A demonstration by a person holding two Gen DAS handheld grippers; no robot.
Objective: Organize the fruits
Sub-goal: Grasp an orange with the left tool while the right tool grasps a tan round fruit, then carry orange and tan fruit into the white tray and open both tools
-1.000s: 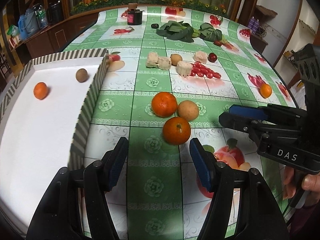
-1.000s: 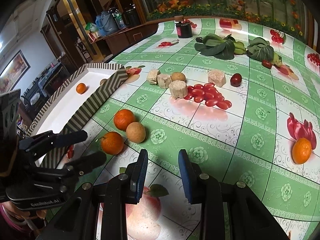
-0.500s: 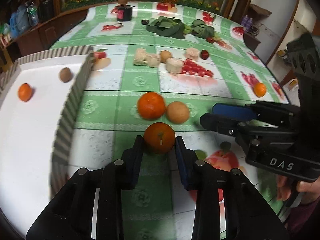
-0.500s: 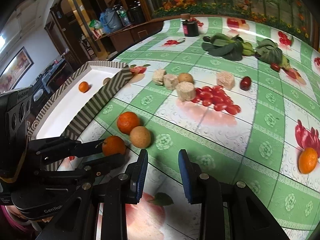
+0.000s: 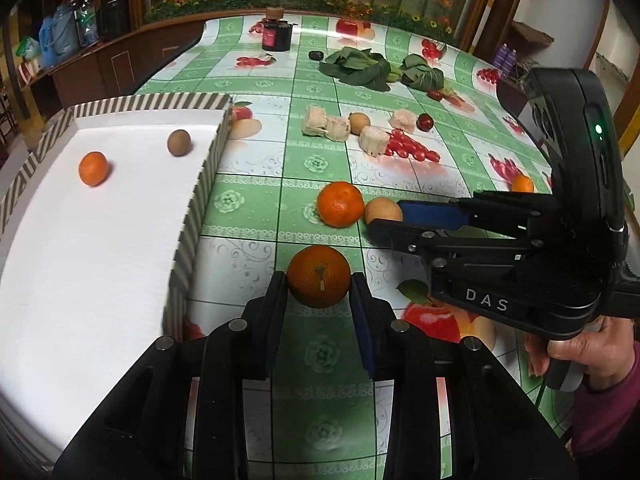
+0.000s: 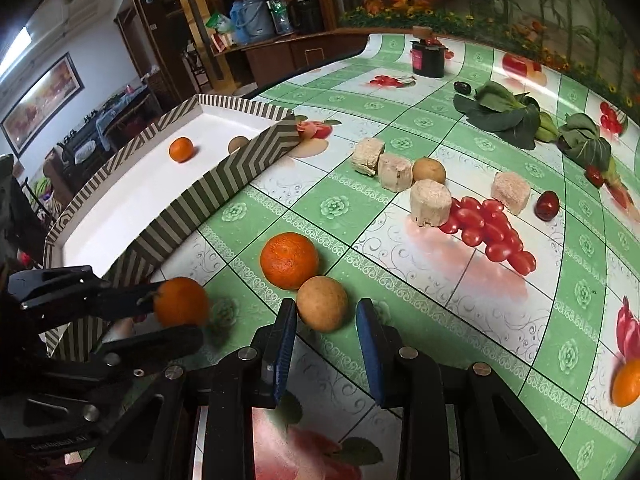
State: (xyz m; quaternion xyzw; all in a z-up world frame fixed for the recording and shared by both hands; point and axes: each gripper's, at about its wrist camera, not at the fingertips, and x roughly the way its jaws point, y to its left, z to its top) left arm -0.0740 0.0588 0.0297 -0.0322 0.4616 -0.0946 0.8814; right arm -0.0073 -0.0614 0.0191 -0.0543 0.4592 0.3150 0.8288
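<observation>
The left gripper (image 5: 319, 280) is clamped on an orange (image 5: 319, 276) at lower centre — the striped tray (image 5: 200, 184) lies to its left — while the right gripper (image 6: 326, 312), fingers apart, straddles a tan fruit (image 6: 322, 303).

Even indoor light; glare on tablecloth (image 5: 256, 236); fisheye bending, dark corners; slight motion blur.

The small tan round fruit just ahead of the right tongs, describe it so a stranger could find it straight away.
Start at the big white tray with striped walls, then look to the green tablecloth beside it, where an orange sits. The tan fruit touches that orange on the near side, just before the right tongs. It is smaller, smooth and beige, not orange.
</observation>
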